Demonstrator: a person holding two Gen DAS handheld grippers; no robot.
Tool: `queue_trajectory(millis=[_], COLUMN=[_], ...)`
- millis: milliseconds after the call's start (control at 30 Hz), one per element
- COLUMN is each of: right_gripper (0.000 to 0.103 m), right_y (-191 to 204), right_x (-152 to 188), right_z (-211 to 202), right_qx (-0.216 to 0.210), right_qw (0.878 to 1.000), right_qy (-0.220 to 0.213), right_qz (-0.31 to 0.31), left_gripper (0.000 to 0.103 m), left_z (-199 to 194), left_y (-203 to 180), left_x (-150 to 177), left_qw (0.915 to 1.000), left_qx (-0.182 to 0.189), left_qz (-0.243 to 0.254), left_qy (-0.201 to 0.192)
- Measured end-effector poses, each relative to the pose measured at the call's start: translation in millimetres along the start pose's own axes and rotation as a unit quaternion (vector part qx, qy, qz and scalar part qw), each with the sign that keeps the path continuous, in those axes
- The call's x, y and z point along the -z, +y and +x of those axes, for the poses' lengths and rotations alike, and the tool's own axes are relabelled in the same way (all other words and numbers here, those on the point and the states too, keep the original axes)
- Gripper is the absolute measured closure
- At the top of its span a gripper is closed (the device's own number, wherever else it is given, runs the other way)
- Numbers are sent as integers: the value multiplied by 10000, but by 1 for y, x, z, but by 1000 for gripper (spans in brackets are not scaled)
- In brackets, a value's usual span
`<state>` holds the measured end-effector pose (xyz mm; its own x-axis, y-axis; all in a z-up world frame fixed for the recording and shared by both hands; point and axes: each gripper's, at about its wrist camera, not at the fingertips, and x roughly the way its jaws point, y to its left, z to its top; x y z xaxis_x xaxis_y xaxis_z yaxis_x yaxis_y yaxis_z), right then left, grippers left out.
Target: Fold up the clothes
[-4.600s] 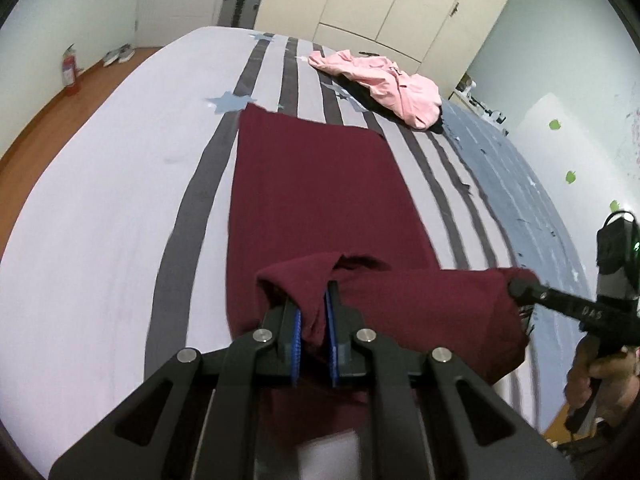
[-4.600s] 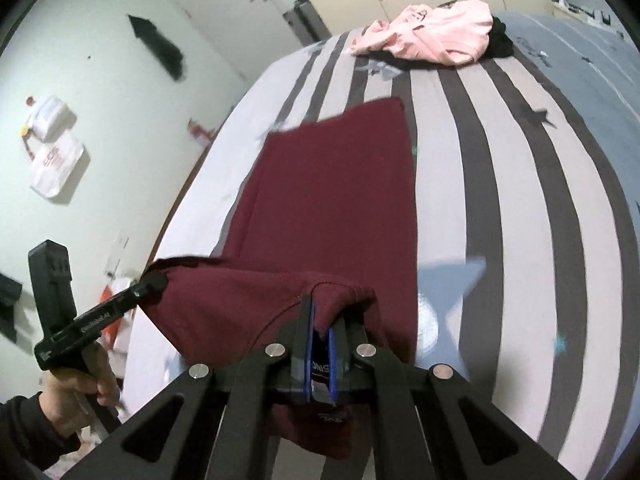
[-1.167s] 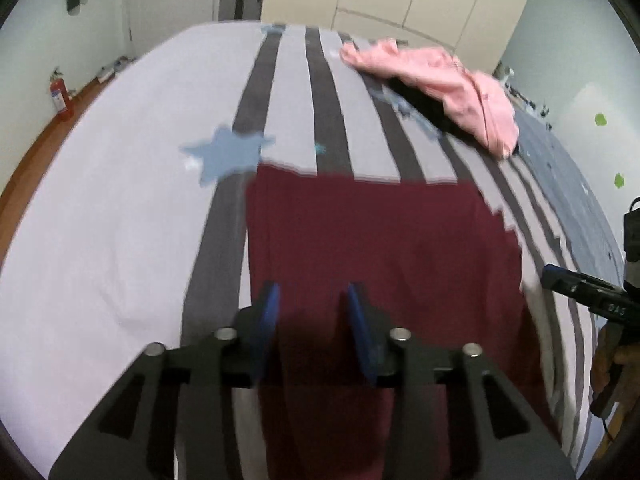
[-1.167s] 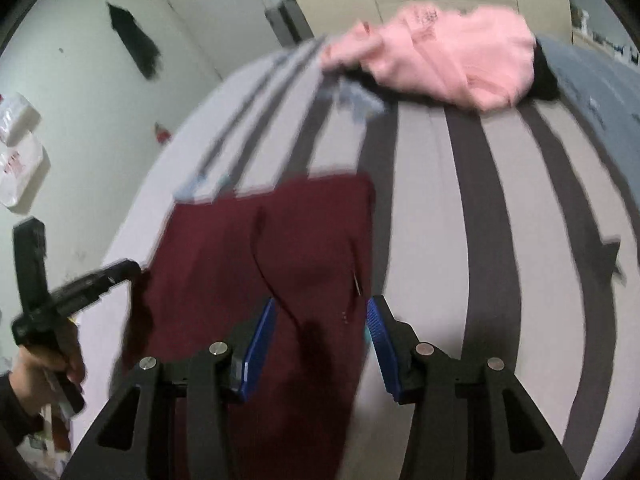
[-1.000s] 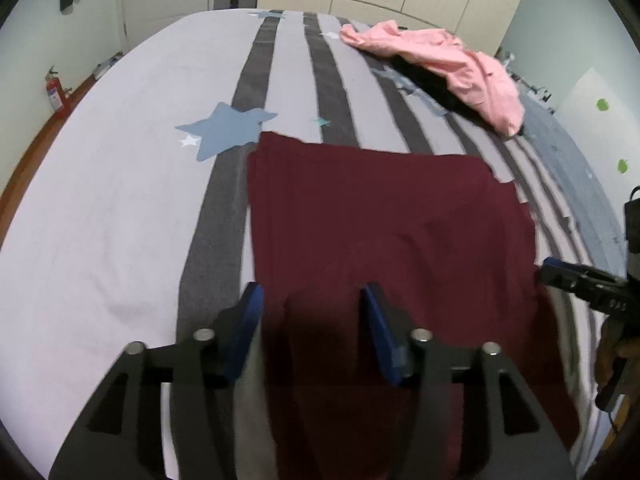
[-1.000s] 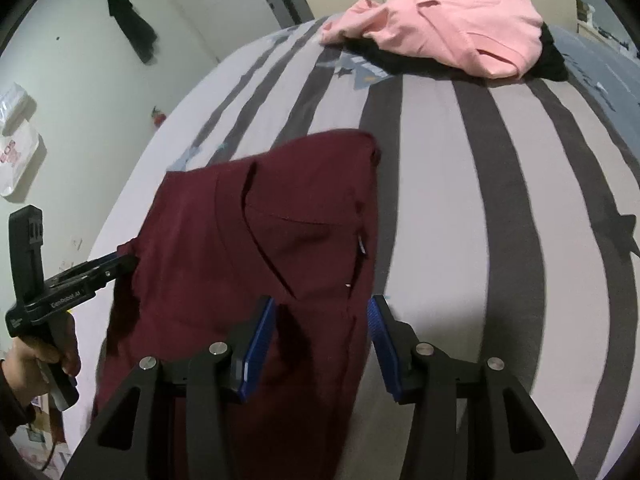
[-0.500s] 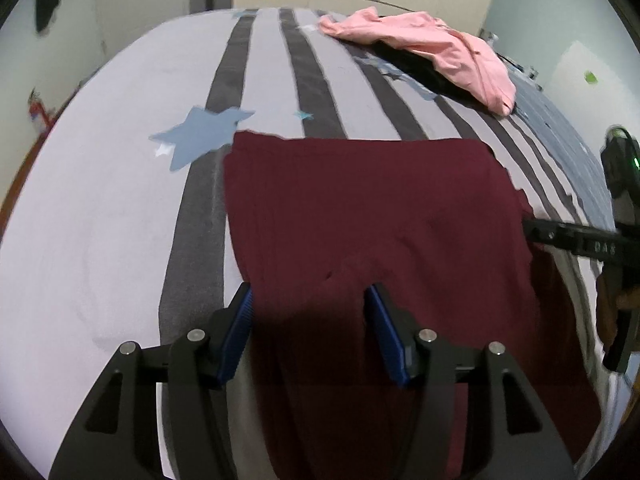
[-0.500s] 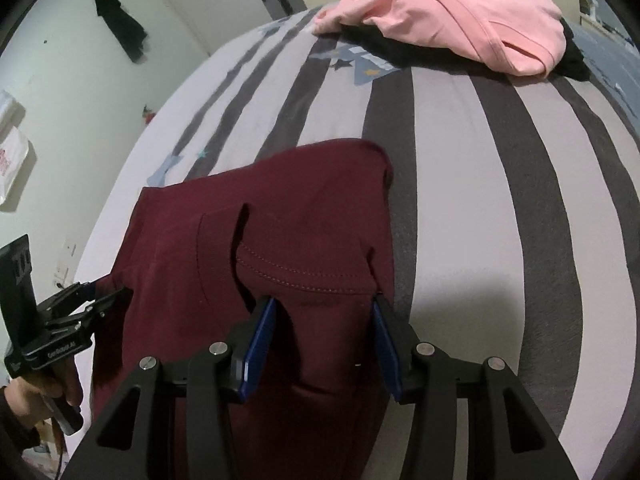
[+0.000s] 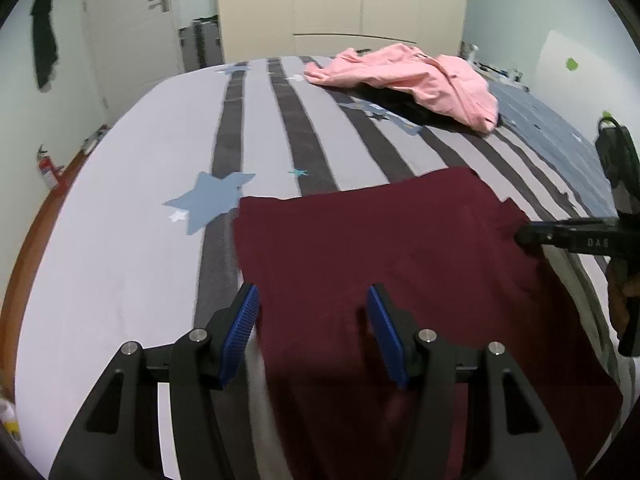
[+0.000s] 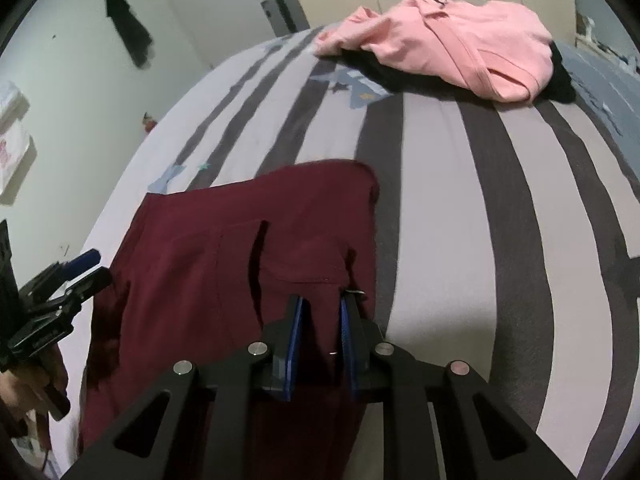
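I see the maroon garment point(image 9: 380, 248) lying partly folded on the striped bed point(image 9: 120, 208), at the near side, its far edge just past a blue star point(image 9: 208, 202) printed on the sheet. My left tongs point(image 9: 312, 328) stand spread above the near left part of the cloth, blue pads point(image 9: 240, 332) clear of it, pinching nothing. My right tongs point(image 10: 320, 340) have just been closing, and a fold of the maroon cloth near its right edge sits between the narrowed pads; whether they already press on it, I cannot tell. In the left wrist view the right tongs' tip meets the garment's right edge. Farther up the bed a pink garment point(image 10: 448, 36) lies crumpled over something dark point(image 10: 376, 68), well apart from the maroon one.
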<state>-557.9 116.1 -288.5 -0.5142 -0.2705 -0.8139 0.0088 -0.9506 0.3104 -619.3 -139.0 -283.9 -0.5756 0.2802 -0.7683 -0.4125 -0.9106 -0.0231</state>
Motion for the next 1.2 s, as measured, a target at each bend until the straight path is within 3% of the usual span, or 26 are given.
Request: queue_trajectory(millis=[200,367,433,500,633,867,1200], right_gripper=[84,81,81,79,86,95,96], right_y=[-6,-10,-11,-12,-8,-2,3], right_x=[1,1,1,-1,-1,-3,-14], right_z=[12,17,19,21,15,0,-27], right_qx=[-116,-201,-253,-302,-244,-144,-136], right_qw=[9996,9992,9989,9988,9993,9998,9987], right_qy=[221,281,290,281,170,-31,-443], right_qz=[111,189,251,280,232,160,196], left_gripper=[50,50,69,80,87,90,90], left_z=[32,38,36,33,24,10,-1], left_y=[-4,16,19,20,20,14,21], left_x=[7,10,10,10,9,4,-15], left_qw=[9975,9927,9914,9921,9932,9953,9948], left_qx=[335,730,820,793,779,704,687], left_qz=[122,-631,-738,-737,-729,-617,-746], left_qy=[606,722,698,641,470,262,-32])
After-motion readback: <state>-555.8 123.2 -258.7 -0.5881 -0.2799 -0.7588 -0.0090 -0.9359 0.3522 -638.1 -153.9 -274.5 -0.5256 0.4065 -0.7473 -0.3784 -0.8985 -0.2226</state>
